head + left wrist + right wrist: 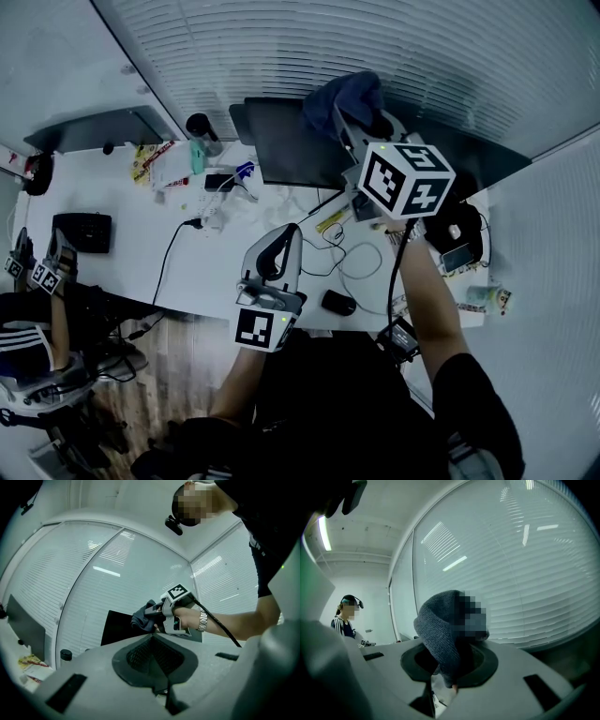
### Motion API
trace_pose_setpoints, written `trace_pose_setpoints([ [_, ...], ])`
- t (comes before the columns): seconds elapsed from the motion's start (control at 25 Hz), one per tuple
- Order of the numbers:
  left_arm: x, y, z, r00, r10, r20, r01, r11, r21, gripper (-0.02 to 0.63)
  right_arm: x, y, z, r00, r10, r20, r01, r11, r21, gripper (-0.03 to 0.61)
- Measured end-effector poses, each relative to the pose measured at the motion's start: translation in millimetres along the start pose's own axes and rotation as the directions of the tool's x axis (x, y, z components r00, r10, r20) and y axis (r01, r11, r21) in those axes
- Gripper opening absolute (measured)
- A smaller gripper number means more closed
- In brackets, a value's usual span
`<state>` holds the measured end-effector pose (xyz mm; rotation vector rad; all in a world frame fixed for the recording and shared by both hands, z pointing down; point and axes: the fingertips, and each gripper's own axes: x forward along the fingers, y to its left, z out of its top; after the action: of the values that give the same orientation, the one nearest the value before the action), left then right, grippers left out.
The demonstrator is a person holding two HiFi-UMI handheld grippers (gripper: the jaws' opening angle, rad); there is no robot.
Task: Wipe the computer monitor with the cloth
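Head view hides the jaw tips of the right gripper point(354, 122): they are buried in the grey-blue cloth point(345, 94). Its marker cube covers the hand behind it and the right part of the dark monitor point(286, 145). In the right gripper view the cloth fills the space ahead of the jaws, a mosaic patch lies over part of it, and I see no screen past it, only window blinds. That view does show me the jaws clamped on a fold of the cloth, with the rest bunched up above them.

The cloth sits at the monitor's upper right edge. I cannot tell from any view whether it is pressed against the screen.

My operator's right arm is stretched forward over the white desk point(131, 239), a metal watch point(202, 620) on the wrist. The left gripper point(277, 251) is held low near the desk's front edge on a bent forearm, pointing toward the monitor. Its jaws are together with nothing between them.
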<state>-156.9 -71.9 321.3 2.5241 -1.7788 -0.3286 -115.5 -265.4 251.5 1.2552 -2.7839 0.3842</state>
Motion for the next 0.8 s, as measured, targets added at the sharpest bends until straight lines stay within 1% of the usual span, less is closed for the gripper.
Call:
trace_pose_setpoints([
  [0.16,2.0,-16.4,-1.2,1.0,-0.022,0.005,0.022,1.0,0.007,0.006,-8.9,-8.8,0.2,1.0,-0.004,-0.006,0.004,1.0,-0.012,0.083],
  [0.32,7.4,-27.4,-4.0,1.0,-0.029,-0.01,0.029,1.0,0.0,0.006,-14.9,-20.7,2.4,1.0,-0.012,-0.013,0.012,1.0,-0.021,0.084],
  [0.6,16.2,-50.4,-7.0,0.999,-0.051,0.001,0.051,0.999,0.006,0.006,-30.7,-42.6,4.1,1.0,-0.025,-0.001,0.025,1.0,-0.003,0.084],
  [0.8,22.4,-66.6,-15.0,0.998,-0.06,-0.015,0.06,0.998,0.006,0.006,-45.5,-60.4,5.6,0.999,-0.043,0.001,0.043,0.999,-0.005,0.084],
])
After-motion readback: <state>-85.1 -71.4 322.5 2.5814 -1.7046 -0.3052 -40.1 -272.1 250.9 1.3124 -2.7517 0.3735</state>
